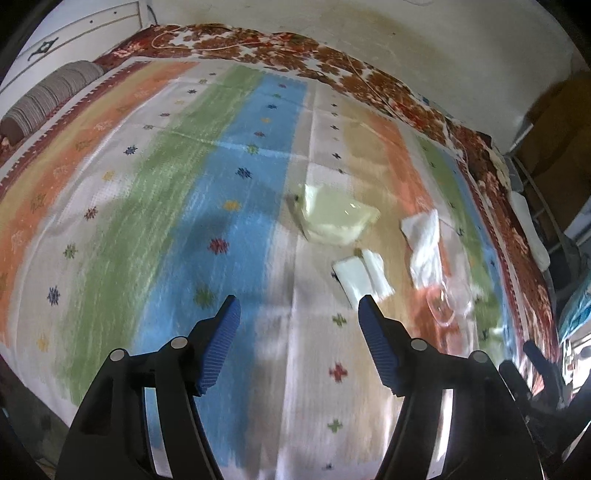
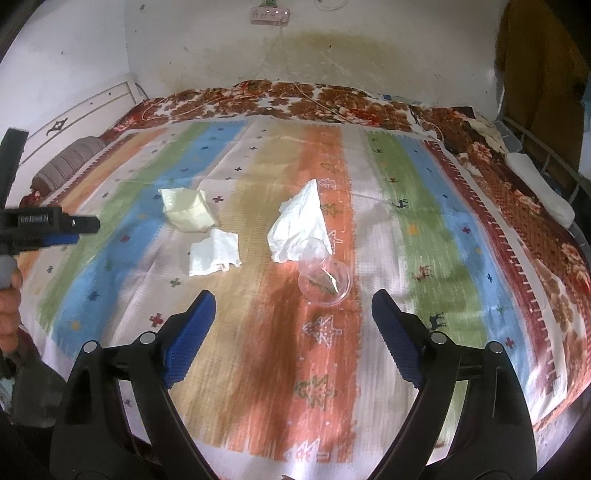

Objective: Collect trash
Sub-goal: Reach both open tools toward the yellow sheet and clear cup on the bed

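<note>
Trash lies on a striped bedspread [image 2: 258, 350]. A pale yellow plastic bag [image 2: 186, 210] [image 1: 338, 218] lies at the left. A small crumpled white tissue [image 2: 214, 253] [image 1: 364, 275] lies beside it. A larger white tissue [image 2: 301, 225] [image 1: 424, 245] lies to the right. A clear plastic cup [image 2: 325, 282] [image 1: 448, 301] lies on its side just below that tissue. My left gripper [image 1: 299, 304] is open and empty, near the small tissue. My right gripper [image 2: 293, 299] is open and empty, just short of the cup. The left gripper also shows at the left edge of the right wrist view [image 2: 48, 225].
A striped bolster pillow [image 2: 70, 162] lies at the bed's far left. A floral blanket [image 2: 295, 101] runs along the far and right edges. A stained wall with a power strip [image 2: 269, 14] stands behind. A metal bed rail [image 2: 546, 155] is at the right.
</note>
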Action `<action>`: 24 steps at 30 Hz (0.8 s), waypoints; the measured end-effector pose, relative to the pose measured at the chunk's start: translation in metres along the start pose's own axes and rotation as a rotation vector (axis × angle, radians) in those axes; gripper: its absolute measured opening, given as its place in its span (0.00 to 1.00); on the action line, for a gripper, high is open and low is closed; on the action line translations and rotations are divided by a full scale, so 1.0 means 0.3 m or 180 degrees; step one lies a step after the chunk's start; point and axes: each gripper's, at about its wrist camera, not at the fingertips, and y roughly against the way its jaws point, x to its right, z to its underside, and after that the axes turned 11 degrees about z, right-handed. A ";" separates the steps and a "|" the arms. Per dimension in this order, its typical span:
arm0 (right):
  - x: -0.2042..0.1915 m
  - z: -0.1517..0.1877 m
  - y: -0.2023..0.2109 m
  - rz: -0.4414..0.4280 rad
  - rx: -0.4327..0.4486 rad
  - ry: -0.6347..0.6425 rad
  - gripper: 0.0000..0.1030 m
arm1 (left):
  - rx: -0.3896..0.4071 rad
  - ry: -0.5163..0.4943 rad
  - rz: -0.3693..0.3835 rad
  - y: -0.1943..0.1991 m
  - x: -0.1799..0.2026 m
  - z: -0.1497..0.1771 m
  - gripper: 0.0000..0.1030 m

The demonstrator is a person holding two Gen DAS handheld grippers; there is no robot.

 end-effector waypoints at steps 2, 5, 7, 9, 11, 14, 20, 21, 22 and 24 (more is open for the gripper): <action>-0.002 0.002 -0.020 0.0017 0.0014 0.0048 0.80 | 0.0023 0.0038 -0.0035 -0.010 -0.020 -0.022 0.65; -0.002 0.003 -0.056 0.0080 0.0031 0.0132 0.80 | 0.0025 0.0028 -0.0119 -0.033 -0.044 -0.047 0.65; 0.005 -0.003 -0.080 0.0091 0.0031 0.0150 0.80 | 0.0024 -0.0004 -0.0152 -0.053 -0.057 -0.069 0.65; 0.017 -0.010 -0.100 0.0077 0.0026 0.0154 0.80 | 0.0036 -0.0015 -0.0162 -0.067 -0.064 -0.093 0.65; 0.026 -0.013 -0.114 0.0080 0.0024 0.0138 0.80 | 0.0076 -0.0016 -0.0149 -0.083 -0.072 -0.125 0.65; 0.021 -0.023 -0.148 0.0047 0.0009 0.0206 0.80 | 0.0099 -0.0061 -0.0096 -0.109 -0.076 -0.149 0.65; -0.028 -0.043 -0.233 0.0091 0.0071 0.0531 0.80 | -0.0004 -0.0146 -0.0107 -0.211 -0.100 -0.166 0.65; -0.031 -0.045 -0.245 0.0094 0.0070 0.0549 0.80 | -0.0014 -0.0175 -0.0124 -0.231 -0.103 -0.173 0.65; -0.036 -0.045 -0.261 0.0100 0.0067 0.0576 0.80 | -0.0016 -0.0183 -0.0122 -0.240 -0.104 -0.177 0.65; -0.042 -0.045 -0.287 0.0117 0.0071 0.0626 0.80 | -0.0014 -0.0179 -0.0084 -0.264 -0.107 -0.194 0.65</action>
